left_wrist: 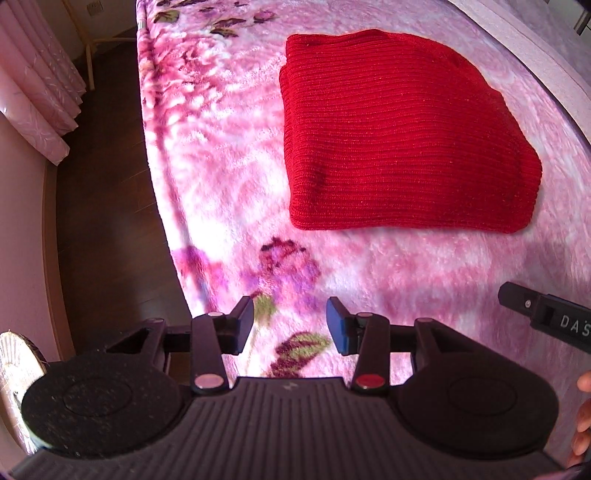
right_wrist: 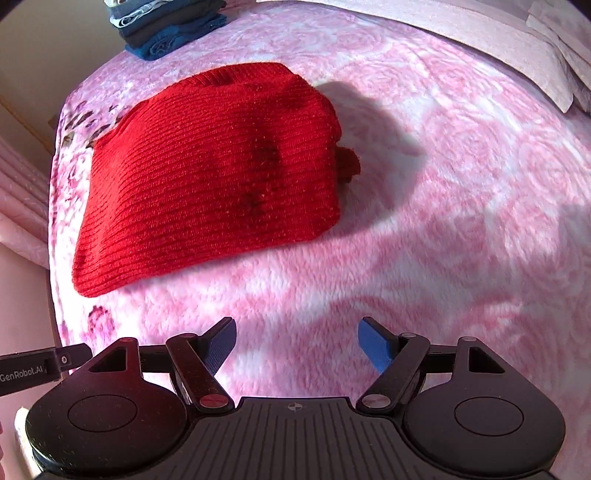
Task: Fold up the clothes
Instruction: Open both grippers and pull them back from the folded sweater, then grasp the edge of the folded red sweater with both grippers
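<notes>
Red sweater (left_wrist: pixel 399 136) is seen folded on pink blanket (left_wrist: pixel 229 184); left gripper (left_wrist: pixel 290 325) & right gripper (right_wrist: pixel 297 347) are held apart, nothing gripped.

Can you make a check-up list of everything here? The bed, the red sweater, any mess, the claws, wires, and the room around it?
Surface: pink floral fleece blanket covering the bed, sunlit with shadows.
Job's things: red knit sweater lying folded in a compact bundle; a small bit pokes out at one side.
Clutter: stack of folded blue clothes at the far edge.
Grippers: left claw open and empty; right claw open and empty; both apart from the sweater.
Cables: nothing seen.
Surroundings: pink curtain, dark wooden floor, pale pillow.
</notes>
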A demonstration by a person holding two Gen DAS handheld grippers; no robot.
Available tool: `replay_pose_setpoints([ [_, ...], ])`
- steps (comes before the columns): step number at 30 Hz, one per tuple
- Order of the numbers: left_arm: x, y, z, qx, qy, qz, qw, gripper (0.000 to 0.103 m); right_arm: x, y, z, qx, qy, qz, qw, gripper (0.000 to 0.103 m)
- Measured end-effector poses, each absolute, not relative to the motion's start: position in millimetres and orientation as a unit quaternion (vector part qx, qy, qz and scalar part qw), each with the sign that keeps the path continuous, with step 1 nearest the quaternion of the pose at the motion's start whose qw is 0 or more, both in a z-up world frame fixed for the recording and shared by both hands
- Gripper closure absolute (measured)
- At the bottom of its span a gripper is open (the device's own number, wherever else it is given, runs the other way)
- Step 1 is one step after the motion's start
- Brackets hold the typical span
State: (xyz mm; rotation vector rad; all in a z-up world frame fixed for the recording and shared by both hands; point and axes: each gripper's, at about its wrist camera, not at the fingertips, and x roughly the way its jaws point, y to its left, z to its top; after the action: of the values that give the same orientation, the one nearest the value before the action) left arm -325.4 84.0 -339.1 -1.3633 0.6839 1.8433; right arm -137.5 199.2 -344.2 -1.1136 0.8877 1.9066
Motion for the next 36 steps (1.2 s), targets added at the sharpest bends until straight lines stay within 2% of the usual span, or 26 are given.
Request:
replay_pose_setpoints([
  [11,-333,85,-346,-0.547,0.245,0.706,0.378,0.064,-135,205,-350,-0.428,0.358,0.744,0.368,0.027],
  [15,-358,78,-340,-0.559,0.152,0.696,0.424,0.064,-133,211,-352,-0.422,0.367,0.744,0.365,0.027],
  [19,-392,72,-331,-0.56,0.05,0.685,0.464,0.06,-118,244,-356,-0.38,0.413,0.75,0.351,0.027],
  [22,-423,78,-334,-0.562,0.01,0.682,0.467,0.059,-107,269,-359,-0.348,0.446,0.752,0.34,0.027],
  [29,-466,98,-367,-0.608,-0.082,0.654,0.442,0.042,-80,328,-366,-0.27,0.518,0.75,0.31,0.027],
  [36,-477,120,-406,-0.647,-0.121,0.622,0.423,0.041,-84,371,-383,-0.24,0.556,0.752,0.262,0.026],
])
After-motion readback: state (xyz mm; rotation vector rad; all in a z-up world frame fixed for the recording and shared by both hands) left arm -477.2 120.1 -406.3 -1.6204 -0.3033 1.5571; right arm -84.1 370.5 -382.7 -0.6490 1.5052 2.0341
